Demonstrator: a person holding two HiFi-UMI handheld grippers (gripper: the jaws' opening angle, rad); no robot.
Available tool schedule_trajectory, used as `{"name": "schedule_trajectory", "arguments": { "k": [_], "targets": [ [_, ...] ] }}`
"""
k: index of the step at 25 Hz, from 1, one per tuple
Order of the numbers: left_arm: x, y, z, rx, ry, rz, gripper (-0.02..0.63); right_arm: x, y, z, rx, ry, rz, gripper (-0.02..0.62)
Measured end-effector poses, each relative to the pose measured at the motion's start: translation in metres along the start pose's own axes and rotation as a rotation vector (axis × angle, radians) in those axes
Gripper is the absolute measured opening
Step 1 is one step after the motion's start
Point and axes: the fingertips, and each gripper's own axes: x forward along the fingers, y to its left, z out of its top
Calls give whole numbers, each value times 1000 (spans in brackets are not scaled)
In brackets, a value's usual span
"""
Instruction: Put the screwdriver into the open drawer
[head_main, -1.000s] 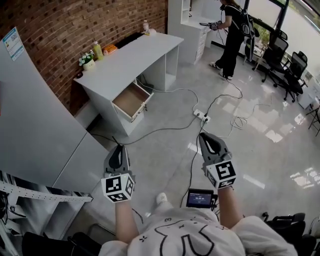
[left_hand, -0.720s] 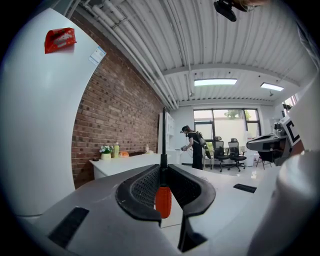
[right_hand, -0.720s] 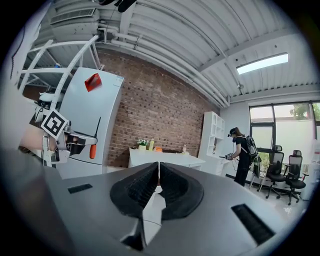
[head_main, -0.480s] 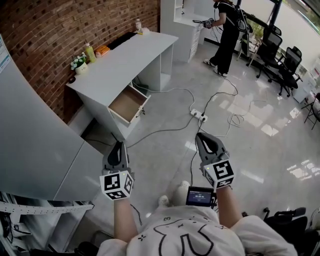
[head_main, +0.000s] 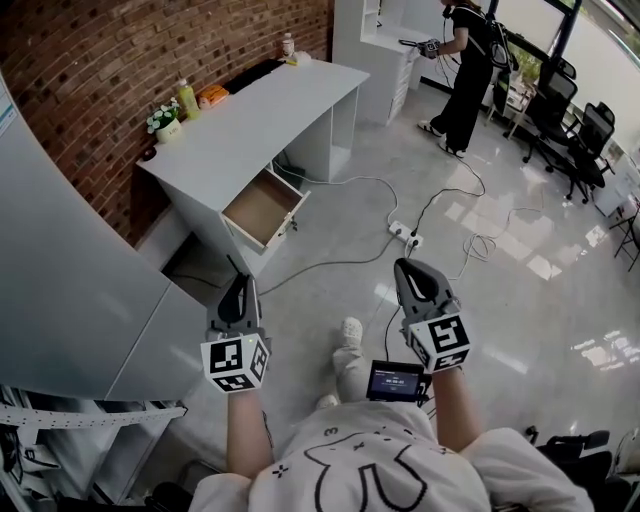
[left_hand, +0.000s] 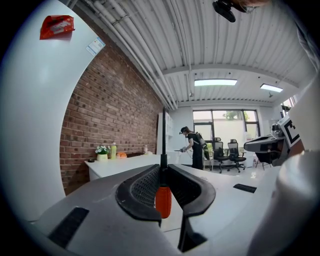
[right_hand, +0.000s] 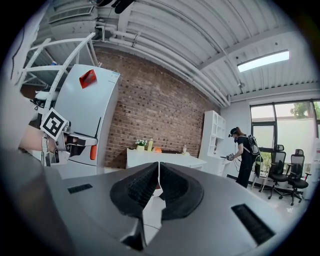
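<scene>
Gripping the screwdriver (left_hand: 163, 200) by its handle in our left gripper (head_main: 238, 288), shaft leading toward the open drawer (head_main: 262, 207) well ahead; right gripper (head_main: 412, 272) closed, empty.

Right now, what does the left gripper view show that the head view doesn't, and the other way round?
Only the left gripper view: the orange handle of the black-shafted screwdriver, clamped between the jaws of the left gripper.
Only the head view: the open wood-lined drawer under the long white desk, and the white power strip with cables on the floor.
Both: the desk, the red brick wall behind it, and a person in black at the far end.
</scene>
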Motion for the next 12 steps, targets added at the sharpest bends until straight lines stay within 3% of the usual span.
{"name": "schedule_trajectory", "arguments": {
  "k": [12],
  "targets": [
    [90, 21, 0, 20, 22, 47, 60, 109, -48, -11, 38, -10, 62, 21]
  ]
}}
